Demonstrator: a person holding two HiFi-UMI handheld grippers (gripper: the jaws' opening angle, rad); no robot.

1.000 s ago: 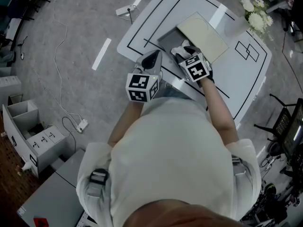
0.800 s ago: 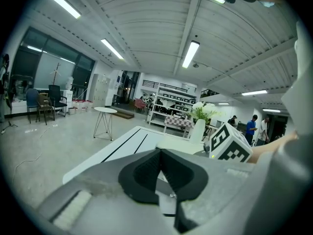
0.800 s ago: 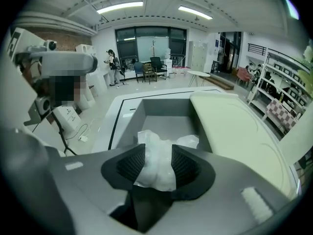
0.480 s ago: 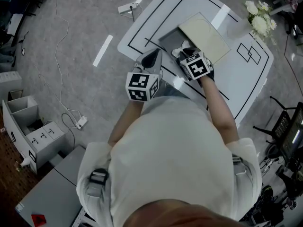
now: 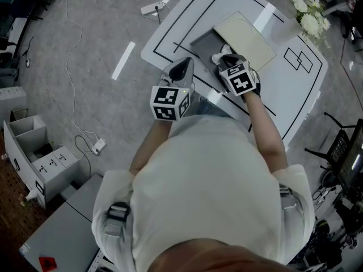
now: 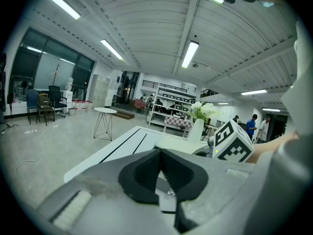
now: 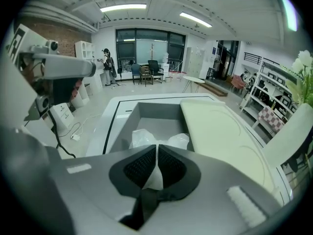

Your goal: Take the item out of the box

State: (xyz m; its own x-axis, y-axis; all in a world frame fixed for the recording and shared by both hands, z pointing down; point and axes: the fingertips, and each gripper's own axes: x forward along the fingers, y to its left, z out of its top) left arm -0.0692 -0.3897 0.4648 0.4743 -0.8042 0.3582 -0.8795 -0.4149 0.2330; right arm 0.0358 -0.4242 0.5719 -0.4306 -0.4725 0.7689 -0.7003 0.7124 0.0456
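An open grey box [image 5: 203,42] lies on the white table [image 5: 295,89], its cream lid [image 5: 245,37] folded back to the right. A crumpled white plastic bag [image 5: 221,53] sits at the box's near end. My right gripper [image 5: 226,61] reaches down into the box, and its jaws have just been closing. In the right gripper view the pads pinch the bag [image 7: 146,137] at the right gripper [image 7: 156,150], with the box [image 7: 156,114] and lid [image 7: 220,131] behind. My left gripper [image 5: 182,68] hovers at the table's near edge, left of the box. The left gripper [image 6: 159,153] is shut and holds nothing.
A vase of white flowers [image 5: 309,16] stands at the table's far right corner. On the floor to the left lie a cable, a power strip [image 5: 97,148] and grey drawer units [image 5: 34,157]. Office chairs [image 5: 340,146] stand to the right. People stand far off in both gripper views.
The right gripper has edged slightly farther over the box, with the white bag gathered at its tips. The left gripper has stayed in place.
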